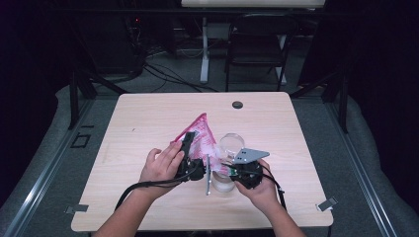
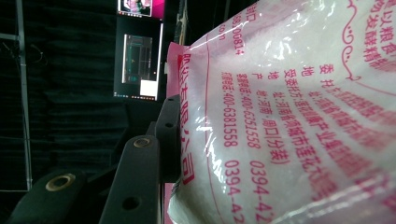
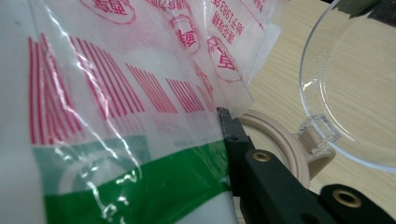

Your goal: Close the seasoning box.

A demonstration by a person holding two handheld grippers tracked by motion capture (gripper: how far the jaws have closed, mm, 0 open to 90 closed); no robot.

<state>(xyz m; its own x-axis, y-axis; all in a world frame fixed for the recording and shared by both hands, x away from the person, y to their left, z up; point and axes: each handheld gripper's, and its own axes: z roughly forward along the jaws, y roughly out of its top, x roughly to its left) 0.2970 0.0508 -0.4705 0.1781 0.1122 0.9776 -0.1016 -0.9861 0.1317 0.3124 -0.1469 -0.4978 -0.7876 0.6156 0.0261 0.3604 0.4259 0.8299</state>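
Pink-printed plastic bag (image 1: 201,139) of white powder, soft and slippery, held tilted over the open jar (image 1: 228,163); pinched by left gripper (image 1: 187,148) and right gripper (image 1: 232,170) (best gripped at corners).

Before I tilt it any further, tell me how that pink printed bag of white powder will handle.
The bag is probably floppy: its thin film wrinkles and folds where the left gripper and right gripper hold it. It looks packed with white powder, so likely heavy for its size and apt to sag. The glossy film may slip in the jaws.
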